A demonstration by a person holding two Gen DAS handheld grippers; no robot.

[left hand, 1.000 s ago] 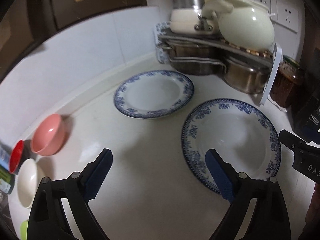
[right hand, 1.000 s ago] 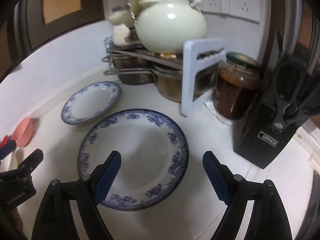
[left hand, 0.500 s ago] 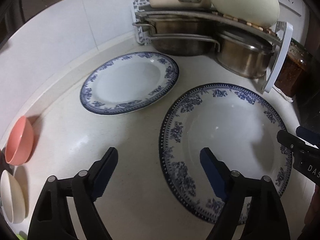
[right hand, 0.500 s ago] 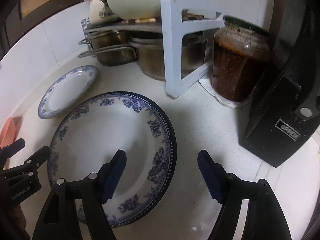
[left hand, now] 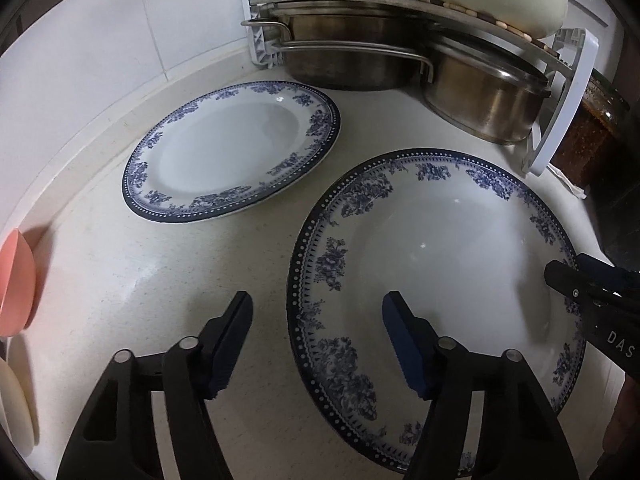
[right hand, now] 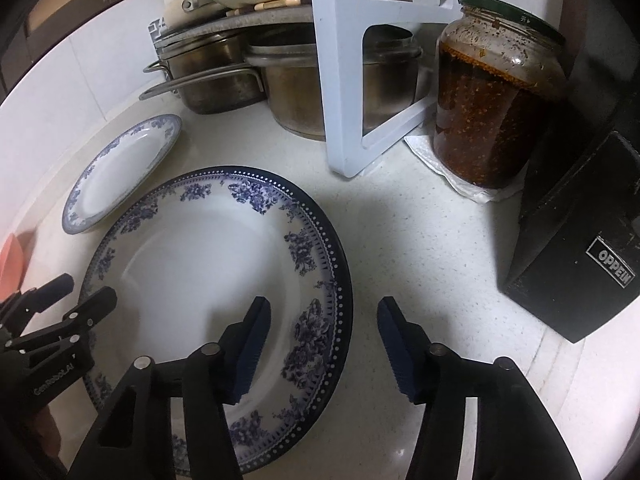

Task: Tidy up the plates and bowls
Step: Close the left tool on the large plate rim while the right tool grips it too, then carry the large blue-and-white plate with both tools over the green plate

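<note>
White worktop (left hand: pixel 160 280) w/ large blue-rim plate (left hand: pixel 440 248) centre, smaller plate (left hand: pixel 224 148) at 11 o'clock. Left gripper (left hand: pixel 316 334) jaws closing, straddling large plate's 9 o'clock rim; right gripper (right hand: pixel 322 344) closing astride 3 o'clock rim; neither pressing yet. Pink bowl (left hand: pixel 16 280) cut off at edge.

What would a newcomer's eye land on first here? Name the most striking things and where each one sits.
The large blue-and-white plate dominates the counter, with the left gripper and right gripper each straddling opposite sides of its rim, jaws closing but not yet pressing on it. A smaller matching plate lies apart behind it, near the steel pots under the rack. To the right stands a jar of dark red sauce.
</note>
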